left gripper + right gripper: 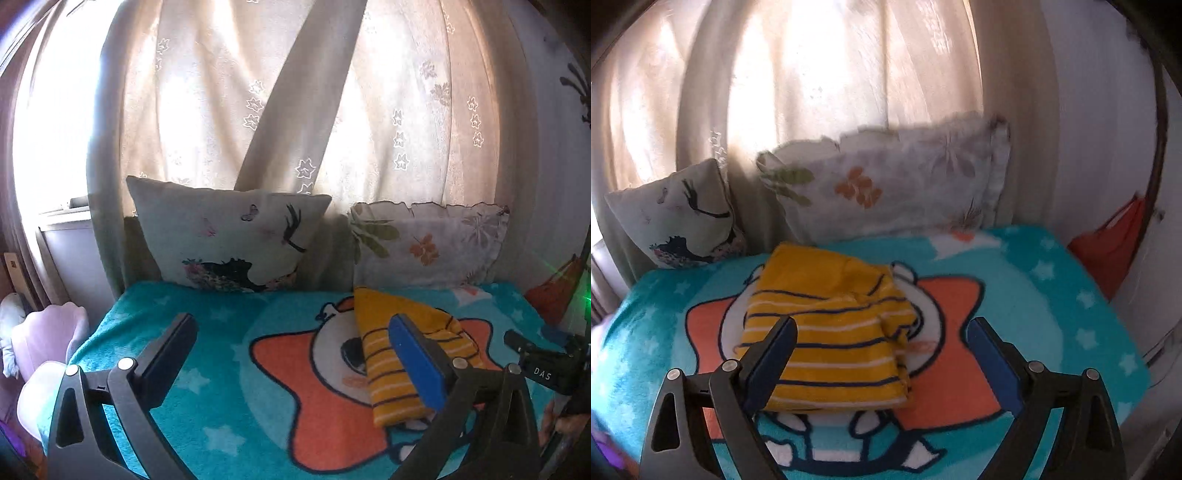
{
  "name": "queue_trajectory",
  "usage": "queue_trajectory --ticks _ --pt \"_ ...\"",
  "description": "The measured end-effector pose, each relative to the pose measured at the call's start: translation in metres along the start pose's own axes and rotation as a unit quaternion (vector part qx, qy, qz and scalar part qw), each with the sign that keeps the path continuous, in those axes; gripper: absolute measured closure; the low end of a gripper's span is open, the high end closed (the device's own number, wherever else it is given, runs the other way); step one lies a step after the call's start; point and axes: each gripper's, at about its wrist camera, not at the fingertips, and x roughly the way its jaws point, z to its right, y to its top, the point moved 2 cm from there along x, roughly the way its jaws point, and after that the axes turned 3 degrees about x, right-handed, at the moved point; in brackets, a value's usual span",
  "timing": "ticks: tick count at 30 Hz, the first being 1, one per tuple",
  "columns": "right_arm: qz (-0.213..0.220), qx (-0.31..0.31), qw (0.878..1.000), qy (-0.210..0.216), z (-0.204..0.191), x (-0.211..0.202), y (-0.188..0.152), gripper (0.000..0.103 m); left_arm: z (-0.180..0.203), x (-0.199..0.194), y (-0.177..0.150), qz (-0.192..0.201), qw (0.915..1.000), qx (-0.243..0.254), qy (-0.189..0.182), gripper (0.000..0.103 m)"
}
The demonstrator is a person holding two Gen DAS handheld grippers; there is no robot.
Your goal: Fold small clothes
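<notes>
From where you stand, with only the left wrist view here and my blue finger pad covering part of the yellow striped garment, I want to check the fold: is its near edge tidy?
Observer: Yes. In the right wrist view the folded yellow striped garment shows a straight near edge, with the layers stacked.
Operator: Is the right gripper holding it?
Observer: No. The right gripper is open, its fingers apart, with nothing pinched between them.
Operator: Anything loose on the garment's right side?
Observer: A bunched fold sticks out there, over the cartoon on the teal fleece blanket.
</notes>
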Motion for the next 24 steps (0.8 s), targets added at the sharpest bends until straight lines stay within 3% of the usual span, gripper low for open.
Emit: queue_trajectory --ticks 3,4,5,7,13,17,24 --pt "0.068 -0.022 0.996 -0.056 -0.023 -0.023 -0.006 0.003 -0.014 -0.003 -0.008 -0.018 0.9998 -0.001 -0.008 0.0" --pt "0.076 -0.027 0.995 -0.054 -0.03 -0.025 -0.007 0.002 -0.017 -0.003 -0.011 -0.026 0.9996 0.001 -0.007 0.0" --pt "0.063 -0.031 0.996 -0.046 -0.038 -0.022 -0.009 0.002 -0.02 -0.002 -0.015 -0.036 0.9993 0.003 -0.01 0.0" --pt "-0.004 -0.029 0.999 -0.019 -0.054 -0.007 -0.015 0.002 -0.027 0.003 -0.024 -0.069 0.9975 0.011 -0.007 0.0" --pt "-0.091 -0.002 0.995 0.046 -0.093 0.007 -0.034 0.002 -0.051 0.013 -0.049 -0.14 0.99 -0.004 -0.019 0.0" --pt "-0.124 -0.009 0.99 0.065 -0.115 0.007 -0.052 0.002 -0.063 0.016 -0.058 -0.157 0.9874 -0.012 -0.009 0.0" --pt "-0.169 -0.025 0.984 0.059 -0.128 0.005 -0.084 0.002 -0.06 0.033 -0.073 -0.202 0.9779 -0.02 -0.051 0.0"
